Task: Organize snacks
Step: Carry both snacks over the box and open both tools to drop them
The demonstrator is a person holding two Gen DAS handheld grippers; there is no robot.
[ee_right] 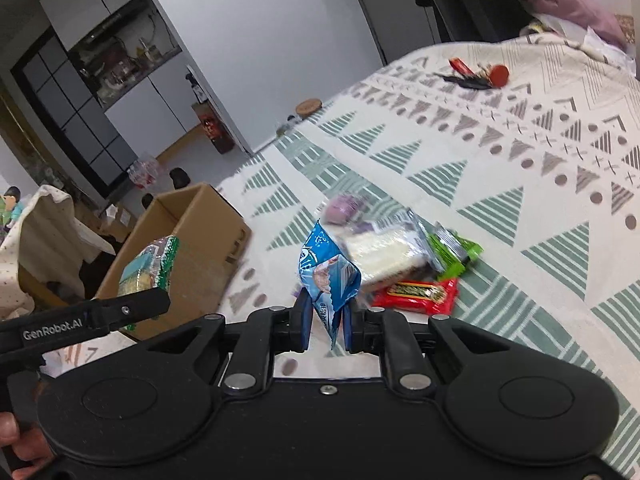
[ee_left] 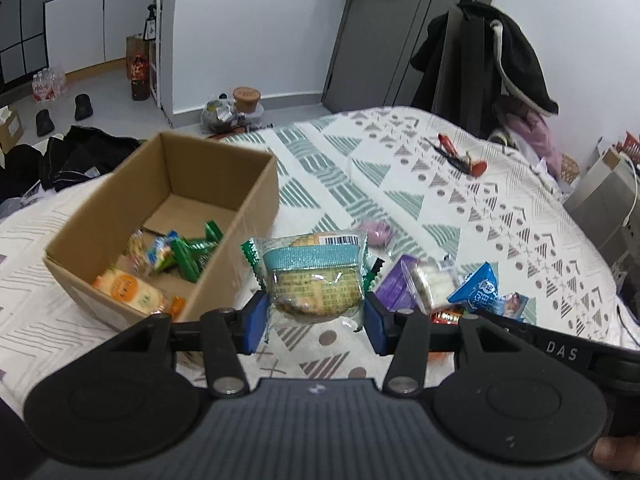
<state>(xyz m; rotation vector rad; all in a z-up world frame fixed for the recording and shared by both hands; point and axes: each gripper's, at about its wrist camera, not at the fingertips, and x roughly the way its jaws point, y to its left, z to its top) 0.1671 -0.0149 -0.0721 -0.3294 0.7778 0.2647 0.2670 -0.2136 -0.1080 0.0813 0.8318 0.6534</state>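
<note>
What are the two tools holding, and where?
Left tool: clear-wrapped round cake, lower sides. Right tool: blue foil snack packet, bottom end.

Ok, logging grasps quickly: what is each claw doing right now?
Left claw: shut on the clear-wrapped cake packet.
Right claw: shut on the blue snack packet.

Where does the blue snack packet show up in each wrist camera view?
Left wrist view: the blue snack packet sits at right of centre, beside the purple and clear wrappers.
Right wrist view: the same packet is at centre, pinched in the right claw.
Shared landmark: the cardboard box, left of the packet in both.
</note>
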